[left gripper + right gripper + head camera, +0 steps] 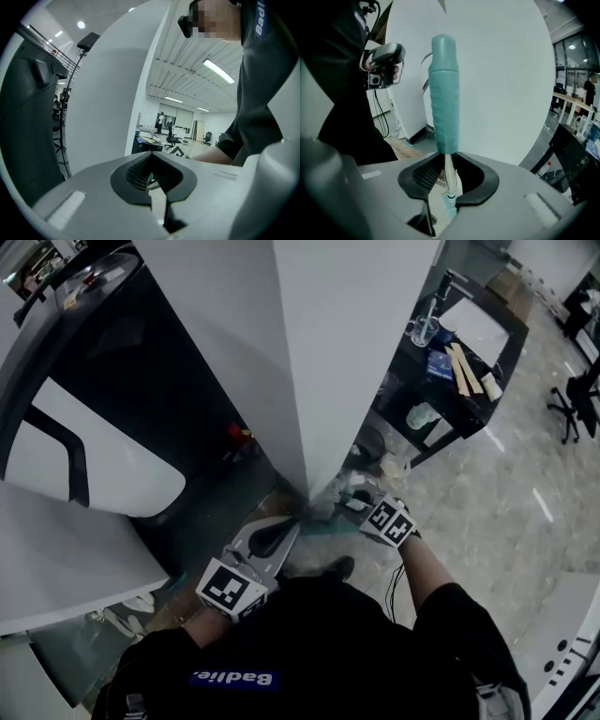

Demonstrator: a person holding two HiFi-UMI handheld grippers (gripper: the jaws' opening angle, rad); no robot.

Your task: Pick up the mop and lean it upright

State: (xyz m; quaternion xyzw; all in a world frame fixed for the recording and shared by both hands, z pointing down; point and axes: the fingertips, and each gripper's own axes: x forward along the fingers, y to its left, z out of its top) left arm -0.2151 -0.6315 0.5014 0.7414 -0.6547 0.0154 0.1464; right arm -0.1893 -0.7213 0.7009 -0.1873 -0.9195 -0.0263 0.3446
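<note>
The mop's teal handle grip point(443, 93) stands nearly upright in front of the white pillar point(506, 93). Its thin metal shaft point(449, 176) passes down between the pads of my right gripper point(447, 187), which is shut on it. Whether the handle touches the pillar I cannot tell. In the head view the right gripper point(354, 504) is at the pillar's foot point(305, 479). My left gripper point(286, 531) is beside it to the left, off the mop. In its own view the left gripper point(157, 197) has its jaws together with nothing between them.
A large black and white machine point(84, 427) stands to the left of the pillar. A black table point(502, 348) with a cup, boxes and papers is at the back right, with an office chair point(574, 395) beyond it. Cables point(384, 117) trail along the pillar's base.
</note>
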